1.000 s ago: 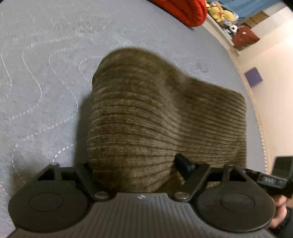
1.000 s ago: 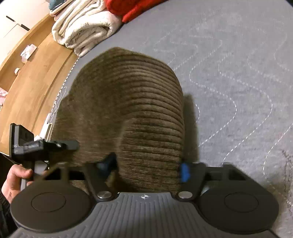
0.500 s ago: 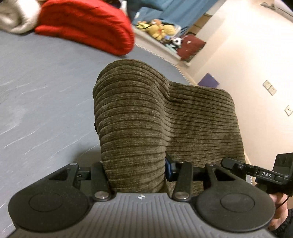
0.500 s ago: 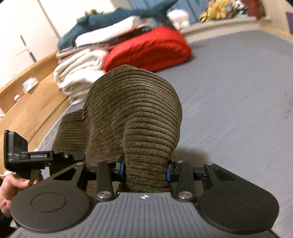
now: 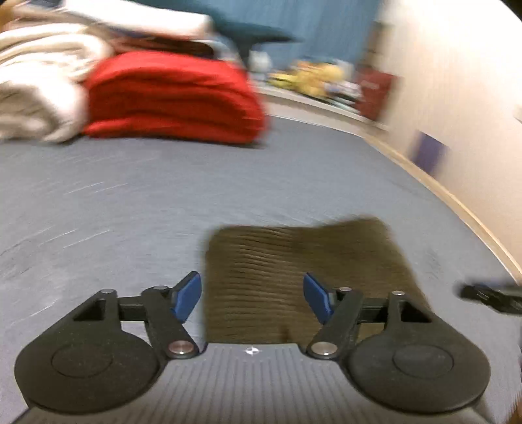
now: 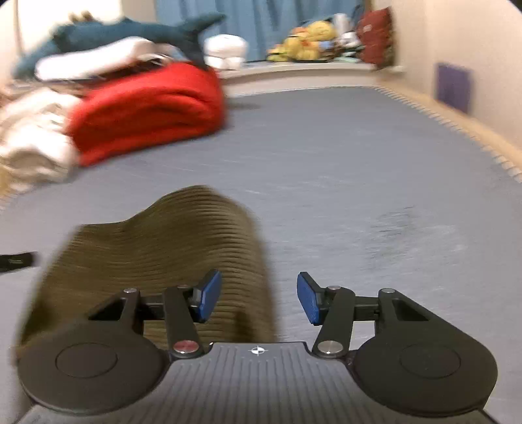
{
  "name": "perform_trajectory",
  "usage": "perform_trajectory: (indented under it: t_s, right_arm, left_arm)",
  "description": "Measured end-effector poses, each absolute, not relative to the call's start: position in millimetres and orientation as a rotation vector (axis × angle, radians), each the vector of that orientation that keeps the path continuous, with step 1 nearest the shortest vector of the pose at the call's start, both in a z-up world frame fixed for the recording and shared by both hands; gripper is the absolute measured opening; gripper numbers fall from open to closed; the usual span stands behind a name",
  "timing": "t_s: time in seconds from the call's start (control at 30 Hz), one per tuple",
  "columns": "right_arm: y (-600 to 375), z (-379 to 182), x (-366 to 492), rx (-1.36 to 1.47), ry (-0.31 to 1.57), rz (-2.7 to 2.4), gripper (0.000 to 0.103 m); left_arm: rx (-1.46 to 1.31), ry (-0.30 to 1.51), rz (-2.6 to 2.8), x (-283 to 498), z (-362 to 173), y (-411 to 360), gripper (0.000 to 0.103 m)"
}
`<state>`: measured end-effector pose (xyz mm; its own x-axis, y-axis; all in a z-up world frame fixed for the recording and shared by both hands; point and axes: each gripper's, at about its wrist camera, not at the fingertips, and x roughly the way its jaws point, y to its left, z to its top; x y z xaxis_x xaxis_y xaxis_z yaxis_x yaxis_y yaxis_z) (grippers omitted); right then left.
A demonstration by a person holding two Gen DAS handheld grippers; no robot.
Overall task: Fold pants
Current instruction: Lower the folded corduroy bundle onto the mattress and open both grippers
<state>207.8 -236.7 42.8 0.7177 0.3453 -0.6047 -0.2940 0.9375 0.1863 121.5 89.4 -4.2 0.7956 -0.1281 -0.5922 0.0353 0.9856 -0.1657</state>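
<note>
The brown corduroy pants (image 5: 293, 270) lie folded into a small block on the grey quilted bed (image 5: 130, 202). In the left wrist view my left gripper (image 5: 253, 295) hangs over their near edge; its jaws are opening and the blue pads stand apart, clear of the cloth. In the right wrist view the pants (image 6: 156, 248) bulge up at the lower left. My right gripper (image 6: 259, 296) is over their right edge, its jaws opening too, with only a strip of cloth seen below the gap and neither pad pressing it. Both views are blurred.
A folded red blanket (image 5: 169, 98) and pale towels (image 5: 36, 98) lie at the far left of the bed, with a blue plush shark (image 6: 130, 29) on top. Soft toys (image 6: 310, 36) line a ledge at the back. A wall (image 5: 456, 98) runs close along the bed's right edge.
Both grippers held the pants bunched up between their pads half a second ago. Now both have let go and pulled back, and the pants lie lower on the bed.
</note>
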Motion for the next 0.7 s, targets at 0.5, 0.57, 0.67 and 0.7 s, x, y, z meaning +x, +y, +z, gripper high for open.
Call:
perform_trajectory:
  t_s: [0.5,0.57,0.67,0.7]
  right_arm:
    - [-215.5,17.4,221.4,-0.071,0.828,0.431,0.051]
    - [-218.0,29.7,229.4,0.037,0.745,0.379,0.053]
    - [-213.3,38.3,248.6,0.16,0.66,0.314,0.053]
    - [-211.4,36.8,255.8,0.174,0.638,0.295,0.053]
  left_arm:
    - [0.042,0.785,-0.076,131.6,-35.9,67.9,0.072]
    - [0.005,0.754,-0.051,132.0,-29.3,73.5,0.072]
    - [-0.045,0.738,-0.029,135.9,-14.4,76.6,0.062]
    - [-0.057,0.739,-0.03,136.8,-15.0,76.2,0.059]
